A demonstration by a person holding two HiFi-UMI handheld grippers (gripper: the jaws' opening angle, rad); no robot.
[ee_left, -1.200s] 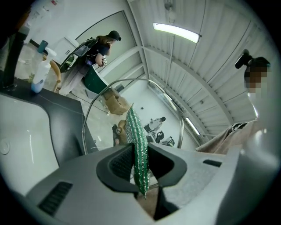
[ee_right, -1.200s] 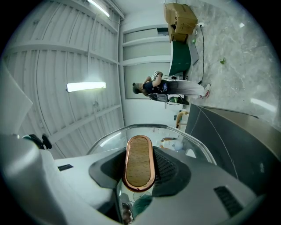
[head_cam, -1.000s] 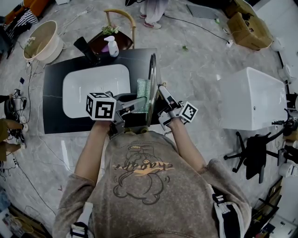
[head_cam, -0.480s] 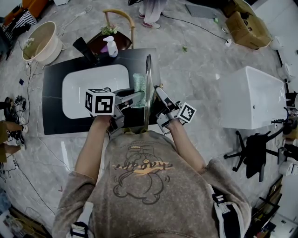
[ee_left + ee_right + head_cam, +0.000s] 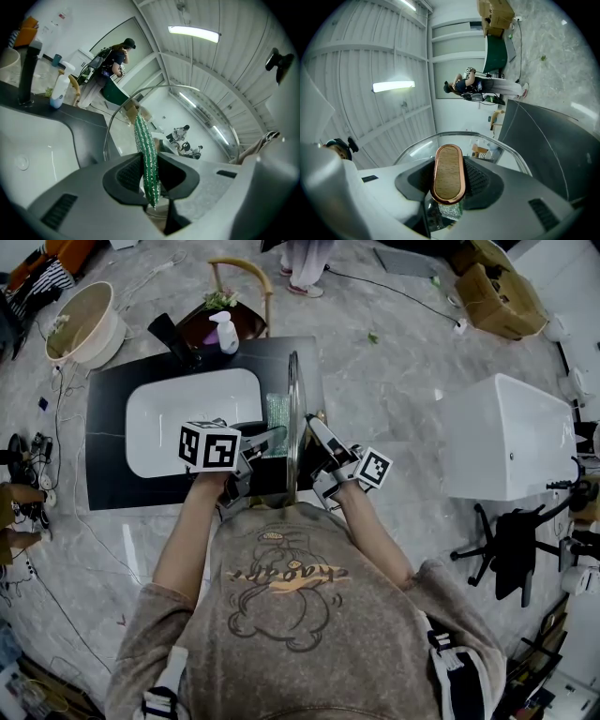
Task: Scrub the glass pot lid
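Observation:
The glass pot lid [image 5: 293, 413] stands on edge above the black counter, so the head view shows only its thin rim. My right gripper [image 5: 312, 430] is shut on the lid's handle [image 5: 448, 172], an oval wooden knob with a copper rim. My left gripper [image 5: 272, 439] is shut on a green glittery scrubber [image 5: 146, 152]. The scrubber [image 5: 275, 412] lies against the lid's left face. In the left gripper view the lid's metal rim [image 5: 108, 131] arcs behind the scrubber. Through the glass in the right gripper view, the scrubber [image 5: 450, 212] shows below the handle.
A white sink basin [image 5: 159, 423] is set in the black counter [image 5: 105, 446] left of the lid, with a black faucet [image 5: 174, 341] and a soap bottle [image 5: 225, 334] behind. A tan tub [image 5: 89, 322], a wooden chair [image 5: 246, 277] and a white cabinet [image 5: 506, 437] stand around.
My left gripper has slid the scrubber along the lid's face, sinking a little. The lid and the right gripper have drifted slightly left in the head view.

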